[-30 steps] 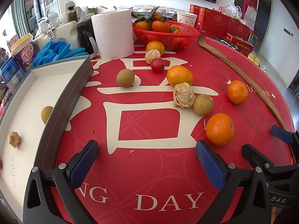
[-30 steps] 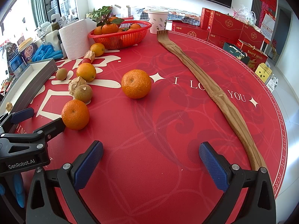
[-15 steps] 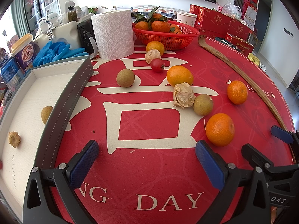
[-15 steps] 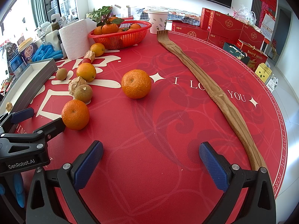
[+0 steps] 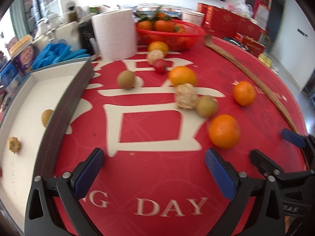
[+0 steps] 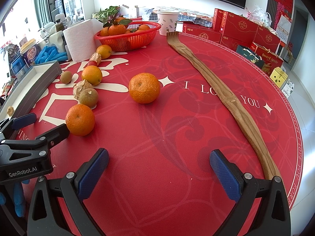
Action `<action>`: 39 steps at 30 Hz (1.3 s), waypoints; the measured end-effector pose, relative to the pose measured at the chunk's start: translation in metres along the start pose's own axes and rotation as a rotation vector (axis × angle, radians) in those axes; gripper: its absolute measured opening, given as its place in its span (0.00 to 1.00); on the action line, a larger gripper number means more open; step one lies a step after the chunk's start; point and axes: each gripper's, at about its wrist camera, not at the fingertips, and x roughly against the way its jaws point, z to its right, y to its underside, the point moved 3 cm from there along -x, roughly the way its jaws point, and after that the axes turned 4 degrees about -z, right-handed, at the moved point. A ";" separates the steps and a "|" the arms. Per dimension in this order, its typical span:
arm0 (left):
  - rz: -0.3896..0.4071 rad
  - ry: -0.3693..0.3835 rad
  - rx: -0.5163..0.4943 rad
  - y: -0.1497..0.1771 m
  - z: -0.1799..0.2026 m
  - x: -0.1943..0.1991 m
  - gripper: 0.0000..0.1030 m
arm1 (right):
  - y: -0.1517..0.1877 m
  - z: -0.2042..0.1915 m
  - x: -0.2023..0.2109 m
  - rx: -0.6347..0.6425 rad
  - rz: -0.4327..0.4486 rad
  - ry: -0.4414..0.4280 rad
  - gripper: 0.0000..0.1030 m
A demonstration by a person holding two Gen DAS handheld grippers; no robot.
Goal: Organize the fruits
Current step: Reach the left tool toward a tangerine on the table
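Observation:
Loose fruit lies on the red round table. The nearest orange (image 5: 224,131) (image 6: 80,119) sits just ahead of my left gripper's right finger. Behind it are a brown longan-like fruit (image 5: 206,106), a papery husked fruit (image 5: 186,96), another orange (image 5: 182,76), a small red fruit (image 5: 159,66) and a brown fruit (image 5: 126,79). A lone orange (image 6: 144,88) lies mid-table. My left gripper (image 5: 155,172) is open and empty. My right gripper (image 6: 159,172) is open and empty above bare cloth. The grey box (image 5: 65,106) at left holds a brown fruit (image 5: 46,117) and a husked fruit (image 5: 13,144).
A red basket (image 5: 173,36) of oranges stands at the back beside a paper towel roll (image 5: 115,34). A long wooden back scratcher (image 6: 222,94) runs along the right side. Red gift boxes (image 6: 240,29), a paper cup (image 6: 167,22) and blue gloves (image 5: 57,53) ring the table.
The left wrist view is now blurred and shifted: my left gripper has started moving, slightly forward toward the fruit. My right gripper has barely moved. Both stay open.

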 end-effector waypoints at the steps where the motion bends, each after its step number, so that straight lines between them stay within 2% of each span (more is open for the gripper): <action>1: 0.001 -0.003 -0.022 0.001 0.006 0.003 0.90 | 0.001 0.001 0.000 0.007 -0.001 -0.004 1.00; 3: 0.006 -0.013 -0.052 0.000 0.013 0.006 0.89 | 0.002 0.005 0.001 0.009 -0.002 -0.005 1.00; 8: 0.008 0.050 -0.078 -0.008 0.029 0.011 0.86 | 0.006 0.021 0.004 0.000 -0.006 0.000 1.00; 12: 0.013 0.067 -0.115 -0.013 0.047 0.012 0.85 | 0.012 0.033 0.007 -0.003 -0.002 0.001 1.00; 15: -0.020 0.078 -0.126 -0.017 0.062 0.004 0.73 | 0.014 0.037 0.009 -0.001 0.000 -0.001 1.00; 16: -0.039 0.080 -0.126 -0.018 0.066 -0.001 0.66 | 0.015 0.037 0.009 0.000 0.001 -0.001 1.00; 17: -0.053 0.071 -0.121 -0.019 0.068 -0.005 0.63 | 0.015 0.037 0.009 0.000 0.001 -0.001 1.00; 18: -0.035 0.044 -0.123 -0.020 0.070 -0.005 0.60 | 0.015 0.037 0.009 0.000 0.001 0.000 1.00; 21: -0.028 0.044 -0.109 -0.022 0.072 -0.006 0.38 | 0.015 0.037 0.010 -0.001 0.001 0.000 1.00; 29: 0.005 0.041 -0.063 -0.015 0.047 -0.002 0.37 | 0.009 0.034 0.006 -0.007 0.000 0.004 1.00; 39: 0.030 0.046 -0.033 -0.007 0.001 0.003 0.37 | -0.050 -0.013 -0.029 0.097 -0.067 -0.056 1.00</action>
